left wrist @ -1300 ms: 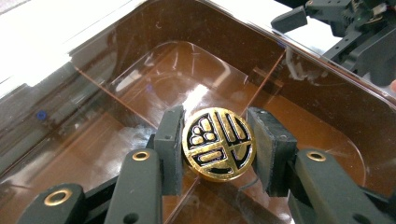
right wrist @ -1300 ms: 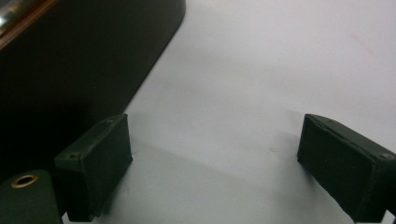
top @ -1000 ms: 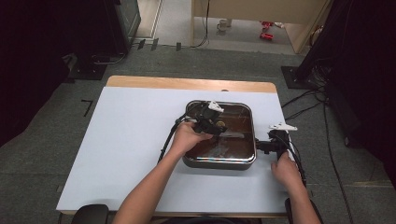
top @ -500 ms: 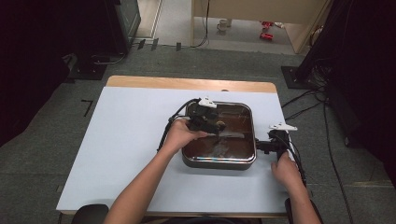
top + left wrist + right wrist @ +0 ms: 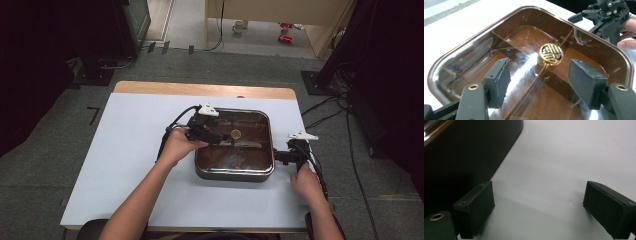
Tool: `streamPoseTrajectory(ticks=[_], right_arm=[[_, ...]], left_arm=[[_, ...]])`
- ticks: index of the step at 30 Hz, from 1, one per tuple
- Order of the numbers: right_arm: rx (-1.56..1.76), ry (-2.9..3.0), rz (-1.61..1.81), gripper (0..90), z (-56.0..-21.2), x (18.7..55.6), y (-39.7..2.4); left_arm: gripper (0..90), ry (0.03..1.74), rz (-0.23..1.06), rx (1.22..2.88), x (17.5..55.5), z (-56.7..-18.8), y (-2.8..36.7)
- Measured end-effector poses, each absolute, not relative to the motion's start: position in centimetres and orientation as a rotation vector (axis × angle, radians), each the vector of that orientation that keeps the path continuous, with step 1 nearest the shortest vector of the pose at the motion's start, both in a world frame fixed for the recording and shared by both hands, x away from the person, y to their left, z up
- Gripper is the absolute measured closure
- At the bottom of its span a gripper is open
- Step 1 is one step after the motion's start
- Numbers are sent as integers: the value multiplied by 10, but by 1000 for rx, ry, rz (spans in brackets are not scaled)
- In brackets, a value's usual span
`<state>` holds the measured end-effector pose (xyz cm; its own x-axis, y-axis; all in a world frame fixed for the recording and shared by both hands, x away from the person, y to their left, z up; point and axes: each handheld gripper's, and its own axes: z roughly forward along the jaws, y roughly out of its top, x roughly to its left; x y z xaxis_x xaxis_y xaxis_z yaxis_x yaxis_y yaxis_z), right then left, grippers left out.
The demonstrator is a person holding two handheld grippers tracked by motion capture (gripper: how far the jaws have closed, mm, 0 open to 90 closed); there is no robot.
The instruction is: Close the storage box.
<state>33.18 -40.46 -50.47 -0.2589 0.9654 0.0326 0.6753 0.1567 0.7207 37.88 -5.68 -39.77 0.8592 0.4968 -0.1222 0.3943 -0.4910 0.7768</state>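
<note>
A square brown pan [image 5: 235,175] with a glass lid [image 5: 499,40] sits on the table right of centre. The lid has a round gold knob [image 5: 236,133] [image 5: 551,53] in its middle. My left gripper [image 5: 223,138] [image 5: 541,80] hovers over the lid's left part and points at the knob. Its jaws have just been opening; they are open, with the knob beyond the pads and nothing between them. My right gripper [image 5: 278,157] [image 5: 539,207] stands open on the table beside the pan's dark right wall [image 5: 461,150], holding nothing.
The pale blue table top [image 5: 130,150] has free room left of the pan and in front of it. A wooden strip [image 5: 200,90] runs along the far edge. Cables [image 5: 325,115] lie on the floor to the right.
My left gripper has drawn back to the left, away from the middle of the lid, and its jaws have come apart. The right gripper has kept still.
</note>
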Motion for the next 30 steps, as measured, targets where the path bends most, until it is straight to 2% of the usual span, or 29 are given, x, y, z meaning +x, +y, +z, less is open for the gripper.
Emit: streamPoseTrajectory(ticks=[19, 30], right_arm=[[1555, 2001, 881, 92, -505, 332, -405], [1555, 2001, 881, 92, -505, 332, -405]], left_arm=[[307, 753, 163, 2095, 365, -404, 1], [285, 815, 236, 2086, 352, -416, 31]])
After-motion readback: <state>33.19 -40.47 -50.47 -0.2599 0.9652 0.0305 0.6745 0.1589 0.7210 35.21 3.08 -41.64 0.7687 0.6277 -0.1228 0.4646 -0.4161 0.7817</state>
